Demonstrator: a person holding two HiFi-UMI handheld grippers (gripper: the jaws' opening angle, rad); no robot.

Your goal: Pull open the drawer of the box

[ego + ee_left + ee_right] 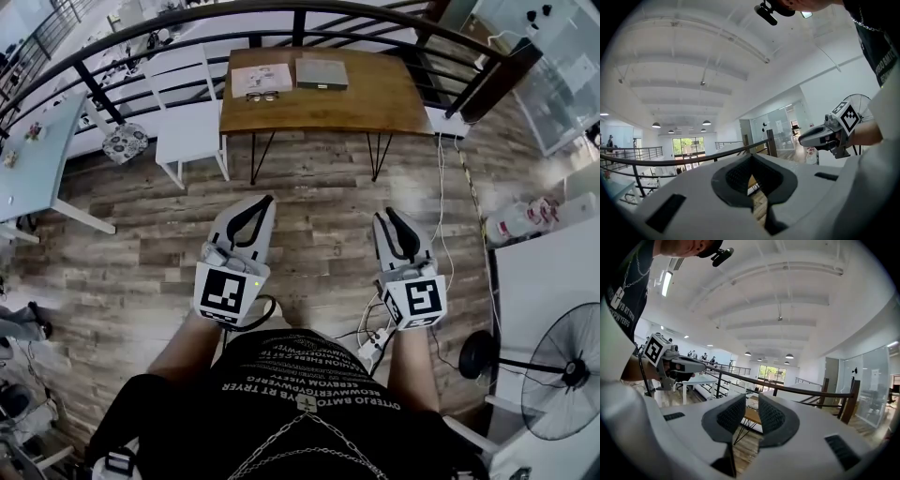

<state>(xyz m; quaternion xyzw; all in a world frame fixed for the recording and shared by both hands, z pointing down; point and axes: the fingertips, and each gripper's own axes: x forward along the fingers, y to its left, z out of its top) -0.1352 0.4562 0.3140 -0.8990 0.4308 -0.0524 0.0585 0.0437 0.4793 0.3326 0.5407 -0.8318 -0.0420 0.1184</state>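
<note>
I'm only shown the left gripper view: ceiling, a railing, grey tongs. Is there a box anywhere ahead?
Observer: Yes. The head view shows a flat grey box on a wooden table, across the wood floor from the tongs.
Operator: The other tongs show side-on. Open?
Observer: The right gripper view shows the right tongs slightly apart, nothing between them.
Operator: Anything beside the box?
Observer: A pale flat item lies to its left in the head view; I can't tell what.
</note>
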